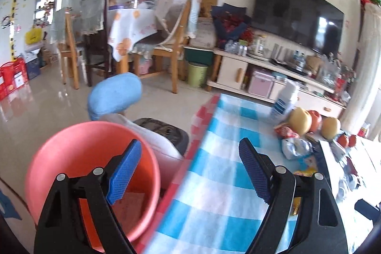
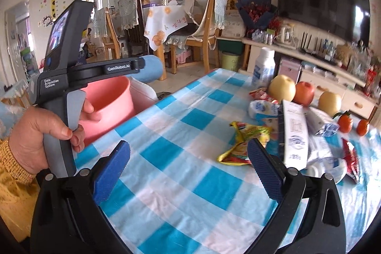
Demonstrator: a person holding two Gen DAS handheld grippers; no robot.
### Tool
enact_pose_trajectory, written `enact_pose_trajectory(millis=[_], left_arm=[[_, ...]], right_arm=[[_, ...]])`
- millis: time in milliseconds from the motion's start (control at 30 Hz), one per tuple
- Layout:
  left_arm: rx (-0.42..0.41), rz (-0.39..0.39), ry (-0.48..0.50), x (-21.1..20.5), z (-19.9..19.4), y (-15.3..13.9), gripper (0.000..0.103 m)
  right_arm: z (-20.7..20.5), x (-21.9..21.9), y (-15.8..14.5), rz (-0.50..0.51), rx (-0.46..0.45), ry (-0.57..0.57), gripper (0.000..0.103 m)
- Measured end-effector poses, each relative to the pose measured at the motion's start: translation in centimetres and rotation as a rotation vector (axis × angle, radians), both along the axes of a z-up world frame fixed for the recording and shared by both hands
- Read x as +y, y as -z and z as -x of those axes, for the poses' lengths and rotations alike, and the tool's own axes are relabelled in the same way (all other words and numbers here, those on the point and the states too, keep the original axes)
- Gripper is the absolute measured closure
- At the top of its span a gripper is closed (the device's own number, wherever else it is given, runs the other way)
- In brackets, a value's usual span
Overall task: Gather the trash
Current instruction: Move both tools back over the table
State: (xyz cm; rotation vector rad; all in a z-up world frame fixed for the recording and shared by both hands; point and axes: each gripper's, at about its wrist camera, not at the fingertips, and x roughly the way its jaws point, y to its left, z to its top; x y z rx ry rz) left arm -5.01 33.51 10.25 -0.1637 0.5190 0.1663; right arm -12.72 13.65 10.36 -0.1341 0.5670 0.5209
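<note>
A pink bin stands off the table's left edge, with paper scraps at its bottom; it also shows in the right wrist view. My left gripper is open and empty, with its left finger over the bin and its right finger over the checked tablecloth. My right gripper is open and empty above the cloth. A yellow wrapper lies just beyond its right finger. A white carton, white wrappers and red wrappers lie further right.
Pears and an apple, small tomatoes and a white bottle stand at the table's far side. Behind the bin sits a chair with a blue cushion. Dining chairs, a green bin and a TV cabinet stand beyond.
</note>
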Motion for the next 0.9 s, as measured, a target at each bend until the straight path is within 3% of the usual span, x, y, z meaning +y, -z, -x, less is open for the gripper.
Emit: enact_pose_trajectory(millis=[167,900], left_arm=[[0.011,-0.046,0.062,-2.7,-0.3,0.3,0.02],[0.094,-0.039,0.244,-10.3,-1.7,2.0,0.02]], right_arm=[[0.6,-0.9,0.1,0.02,-0.01,0.006,0.004],[-0.8,-8.3,0.5,-0.061,0.086,0.098,0.004]])
